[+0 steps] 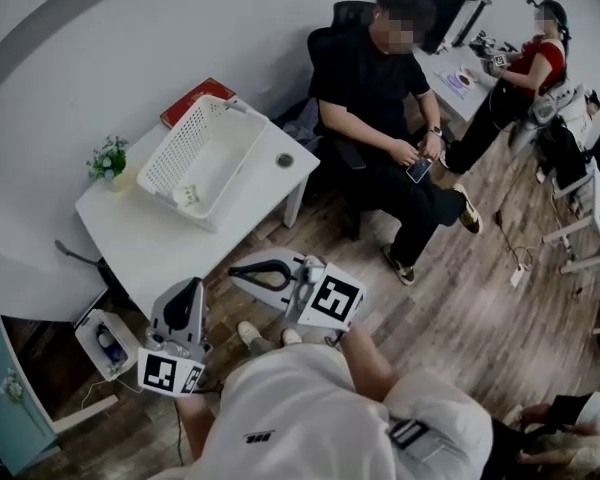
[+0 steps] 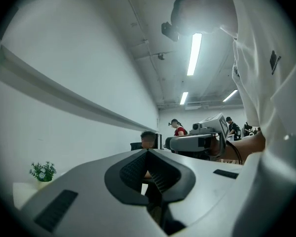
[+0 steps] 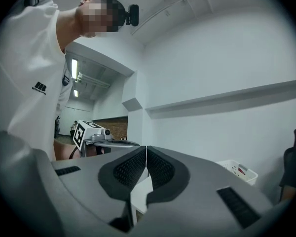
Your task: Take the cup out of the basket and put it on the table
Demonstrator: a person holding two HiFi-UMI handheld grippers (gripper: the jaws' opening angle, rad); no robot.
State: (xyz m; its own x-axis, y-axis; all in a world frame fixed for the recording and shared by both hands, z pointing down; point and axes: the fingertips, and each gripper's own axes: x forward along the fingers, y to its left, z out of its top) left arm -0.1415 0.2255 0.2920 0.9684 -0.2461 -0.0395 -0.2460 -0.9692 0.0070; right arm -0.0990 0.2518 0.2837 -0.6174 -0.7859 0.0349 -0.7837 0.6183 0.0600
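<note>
One wearer (image 1: 310, 408): white top, standing off the near edge of the table (image 1: 160, 253), a gripper in each hand
left gripper (image 1: 189, 284): just off the table's near edge, pointing toward it; fingers pressed together at the tips, nothing between them
right gripper (image 1: 234, 270): off the table's near-right edge, lying along it; fingers pressed together, nothing between them
bin (image 1: 105, 343): on the floor off the table's near-left corner, beside the left gripper
table: white, its left and far sides close to the wall
basket (image 1: 235, 163): white, perforated, on the table's middle, reaching toward its far corner
cup (image 1: 187, 195): small pale thing in the basket's near corner, over the table's middle; too small to make out its shape; well apart from both grippers
round dark spot (image 1: 284, 160): on the tabletop right of the basket; cannot tell what it is
plant (image 1: 107, 158): small, green, at the table's left edge, near the basket
red book (image 1: 193, 100): at the table's far corner, beside the basket's far end
seated person (image 1: 380, 78): black clothes, on a chair off the table's right side, phone in hand
second person (image 1: 535, 63): red top, at another desk well beyond the table's right side
</note>
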